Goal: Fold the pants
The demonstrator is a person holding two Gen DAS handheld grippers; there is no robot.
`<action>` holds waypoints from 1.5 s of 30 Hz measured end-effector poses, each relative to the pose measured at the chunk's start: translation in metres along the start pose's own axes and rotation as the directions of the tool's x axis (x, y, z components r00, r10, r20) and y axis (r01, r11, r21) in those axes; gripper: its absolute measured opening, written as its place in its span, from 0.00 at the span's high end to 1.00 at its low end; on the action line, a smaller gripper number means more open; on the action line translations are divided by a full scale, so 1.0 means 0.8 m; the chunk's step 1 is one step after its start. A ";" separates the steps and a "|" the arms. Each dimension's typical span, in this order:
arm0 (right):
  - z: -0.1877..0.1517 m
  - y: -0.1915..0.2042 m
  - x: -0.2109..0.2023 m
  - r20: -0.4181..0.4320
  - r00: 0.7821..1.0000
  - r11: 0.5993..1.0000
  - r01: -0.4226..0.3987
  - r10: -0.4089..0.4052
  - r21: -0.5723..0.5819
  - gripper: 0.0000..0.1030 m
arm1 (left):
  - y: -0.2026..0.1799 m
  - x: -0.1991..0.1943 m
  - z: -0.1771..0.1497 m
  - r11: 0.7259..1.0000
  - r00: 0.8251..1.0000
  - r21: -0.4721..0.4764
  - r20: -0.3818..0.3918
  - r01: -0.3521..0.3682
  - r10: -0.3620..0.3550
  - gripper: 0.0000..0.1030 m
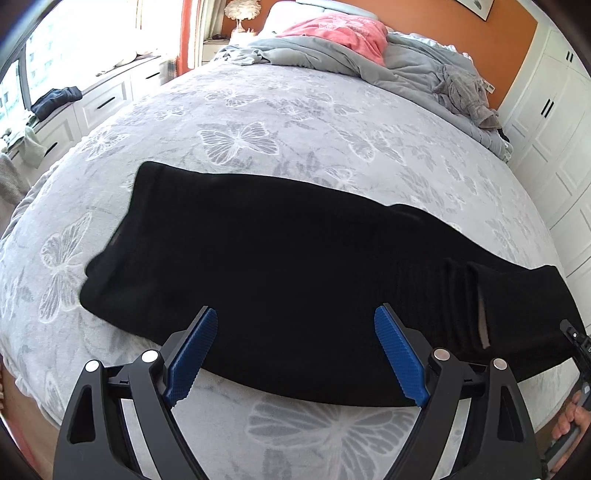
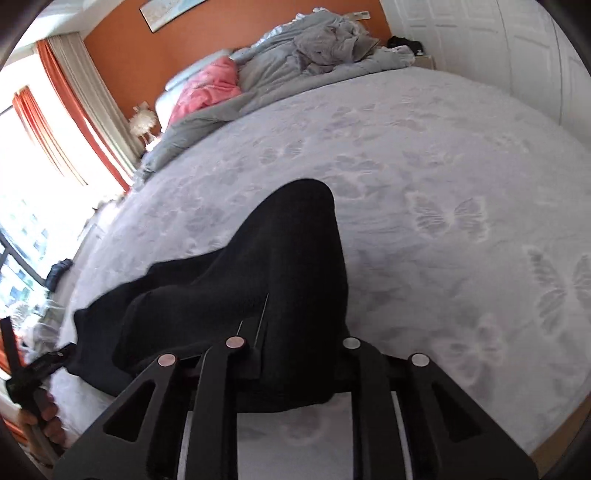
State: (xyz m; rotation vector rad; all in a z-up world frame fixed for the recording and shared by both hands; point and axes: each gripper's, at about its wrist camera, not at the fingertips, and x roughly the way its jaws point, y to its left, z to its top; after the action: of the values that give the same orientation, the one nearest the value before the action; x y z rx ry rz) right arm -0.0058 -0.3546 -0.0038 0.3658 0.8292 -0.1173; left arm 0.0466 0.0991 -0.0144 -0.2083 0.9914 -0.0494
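Black pants [image 1: 277,266] lie lengthwise across a grey butterfly-print bedspread [image 1: 258,122], folded into one long band. My left gripper [image 1: 295,347] hangs open over the band's near edge, its blue pads [image 1: 192,354] wide apart and gripping nothing. In the right wrist view one end of the pants [image 2: 295,240] bunches up over my right gripper [image 2: 291,328]. That gripper's arms stand close together, its fingertips buried in the black cloth, shut on it. The right gripper's body [image 1: 576,343] and a hand [image 1: 570,417] show at the left wrist view's right edge.
A crumpled grey duvet [image 1: 406,62] and a pink garment [image 1: 340,33] lie at the head of the bed. White wardrobe doors [image 1: 550,122] stand to the right, white drawers [image 1: 103,103] under the window to the left. The bedspread's near edge [image 2: 554,432] ends over wood.
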 end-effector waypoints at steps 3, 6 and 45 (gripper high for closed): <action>-0.015 -0.042 0.023 -0.083 0.986 0.989 0.147 -0.145 0.020 0.72 | -0.014 0.010 -0.005 0.999 1.000 0.033 -0.026 -0.010 0.011 0.18; -0.019 -0.016 0.007 -0.002 0.964 0.963 0.265 -0.265 -0.042 0.65 | -0.027 0.013 -0.008 0.998 1.000 0.059 -0.028 -0.005 0.006 0.18; -0.021 0.180 0.026 -0.063 0.991 0.885 -0.132 0.116 -0.447 0.47 | 0.189 0.005 -0.030 0.851 0.997 -0.521 -0.001 0.062 -0.073 0.16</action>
State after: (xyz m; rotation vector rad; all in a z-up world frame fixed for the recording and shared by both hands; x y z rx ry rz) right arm 0.0314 -0.2134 0.0096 -0.0197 0.8373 0.2018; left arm 0.0209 0.2432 -0.0602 -0.7459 1.0020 0.1579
